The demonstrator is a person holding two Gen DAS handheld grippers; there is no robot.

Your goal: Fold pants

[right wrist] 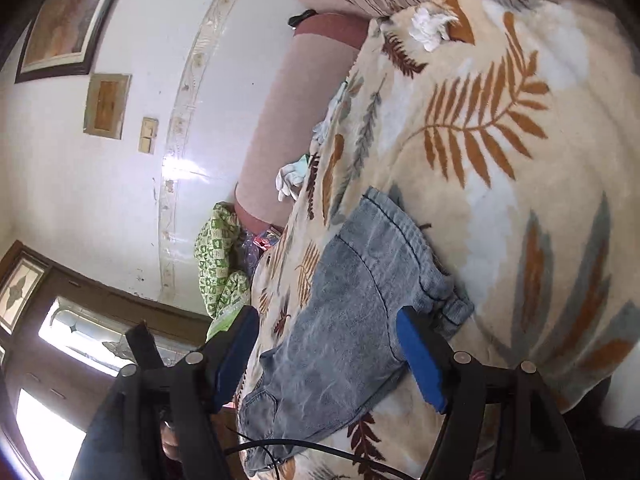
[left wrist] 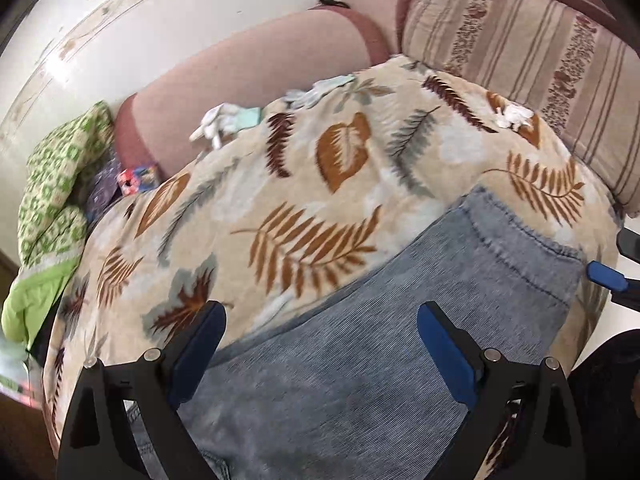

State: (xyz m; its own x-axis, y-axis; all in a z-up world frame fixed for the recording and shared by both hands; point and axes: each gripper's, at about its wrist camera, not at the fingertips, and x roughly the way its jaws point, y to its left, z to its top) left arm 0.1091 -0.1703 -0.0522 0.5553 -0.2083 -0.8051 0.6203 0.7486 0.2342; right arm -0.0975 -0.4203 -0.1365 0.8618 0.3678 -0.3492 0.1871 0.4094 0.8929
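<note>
Grey-blue denim pants (left wrist: 400, 320) lie flat on a beige leaf-patterned blanket (left wrist: 320, 184) that covers a sofa seat. My left gripper (left wrist: 320, 320) hangs over the pants with its blue-padded jaws wide apart and nothing pinched; the cloth lies below them. At the right edge of this view a blue fingertip (left wrist: 604, 276) of the other gripper shows. In the right wrist view, which is rolled sideways, the pants (right wrist: 352, 320) are partly folded with the waistband toward the blanket (right wrist: 500, 160). My right gripper (right wrist: 328, 336) is open above them, holding nothing.
White gloves or cloths (left wrist: 216, 120) (left wrist: 512, 116) lie on the blanket's far side. A striped cushion (left wrist: 520, 40) and a pink sofa arm (left wrist: 260, 72) bound it. A green patterned quilt (left wrist: 52, 200) sits at the left. A black cable (right wrist: 300, 444) crosses near the pants.
</note>
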